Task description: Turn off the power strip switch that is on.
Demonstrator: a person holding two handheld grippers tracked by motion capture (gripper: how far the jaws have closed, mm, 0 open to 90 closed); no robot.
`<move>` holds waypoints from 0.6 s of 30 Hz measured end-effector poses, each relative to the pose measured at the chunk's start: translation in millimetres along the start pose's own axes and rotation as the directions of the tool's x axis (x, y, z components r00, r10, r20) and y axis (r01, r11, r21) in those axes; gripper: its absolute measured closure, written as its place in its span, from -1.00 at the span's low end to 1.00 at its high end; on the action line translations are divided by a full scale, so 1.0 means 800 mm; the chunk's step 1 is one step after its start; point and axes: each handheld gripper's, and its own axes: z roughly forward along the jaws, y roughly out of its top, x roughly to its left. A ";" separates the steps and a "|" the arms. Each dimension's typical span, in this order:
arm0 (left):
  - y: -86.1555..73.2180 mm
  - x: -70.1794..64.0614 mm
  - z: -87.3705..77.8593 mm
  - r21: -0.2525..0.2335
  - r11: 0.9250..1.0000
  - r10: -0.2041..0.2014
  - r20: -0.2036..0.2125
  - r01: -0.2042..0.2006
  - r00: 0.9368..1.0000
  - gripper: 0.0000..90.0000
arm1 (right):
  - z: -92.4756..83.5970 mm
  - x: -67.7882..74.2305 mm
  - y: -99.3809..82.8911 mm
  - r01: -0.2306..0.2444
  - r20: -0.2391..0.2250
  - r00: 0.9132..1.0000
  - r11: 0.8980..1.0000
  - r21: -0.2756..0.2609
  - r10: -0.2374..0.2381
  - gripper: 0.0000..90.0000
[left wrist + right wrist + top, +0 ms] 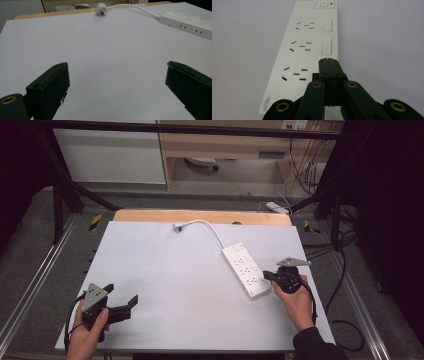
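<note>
Power strip (246, 270): white, lying flat at the right of the tabletop (165, 285), sockets up, its cord (212, 228) curving to a plug (178, 226) near the far edge. Judged rigid, light and smooth-cased, so likely to slide when pushed; best gripped across its narrow width, while the cord is limp and would trail. Right gripper (329, 65): jaws clenched together, empty, tips over the strip's near end beside the rocker switches (326, 46). Left gripper (121, 300): jaws spread wide, empty, at the near left, well apart from the strip. Tabletop: plain, pale, matte. Beyond: wooden edge, dark frame, floor cables.
</note>
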 end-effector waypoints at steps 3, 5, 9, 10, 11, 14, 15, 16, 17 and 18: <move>0.000 0.000 0.000 0.005 1.000 0.002 0.004 -0.002 1.000 -0.88 | 0.002 0.001 -0.001 0.002 0.000 1.000 1.000 0.009 -0.002 1.00; 0.000 -0.001 0.001 0.005 1.000 0.001 0.005 -0.001 1.000 -0.88 | 0.003 0.001 -0.001 0.002 0.001 1.000 1.000 0.010 -0.002 1.00; -0.001 -0.001 0.001 0.010 1.000 0.011 0.005 -0.011 1.000 -0.88 | 0.005 0.002 -0.001 0.009 0.004 1.000 1.000 0.019 -0.009 1.00; -0.001 -0.002 0.001 0.011 1.000 0.011 0.006 -0.011 1.000 -0.88 | 0.005 0.002 -0.001 0.009 0.004 1.000 1.000 0.019 -0.009 1.00; -0.001 -0.002 0.002 0.012 1.000 0.013 0.007 -0.013 1.000 -0.88 | 0.006 0.002 -0.002 0.009 0.003 1.000 1.000 0.023 -0.009 1.00; -0.001 -0.002 0.002 0.014 1.000 0.015 0.011 -0.015 1.000 -0.88 | 0.007 0.003 -0.002 0.008 0.004 1.000 1.000 0.027 -0.008 1.00; -0.001 -0.002 0.002 0.015 1.000 0.015 0.011 -0.015 1.000 -0.88 | 0.007 0.003 -0.002 0.009 0.004 1.000 1.000 0.028 -0.009 1.00; -0.001 -0.003 0.002 0.015 1.000 0.014 0.011 -0.014 1.000 -0.88 | 0.008 0.003 -0.002 0.010 0.005 1.000 1.000 0.029 -0.010 1.00; -0.001 -0.003 0.002 0.016 1.000 0.013 0.012 -0.013 1.000 -0.88 | 0.008 0.003 -0.002 0.010 0.005 1.000 1.000 0.029 -0.010 1.00; -0.001 -0.003 0.002 0.016 1.000 0.012 0.013 -0.012 1.000 -0.88 | 0.008 0.003 -0.002 0.009 0.003 1.000 0.999 0.031 -0.009 1.00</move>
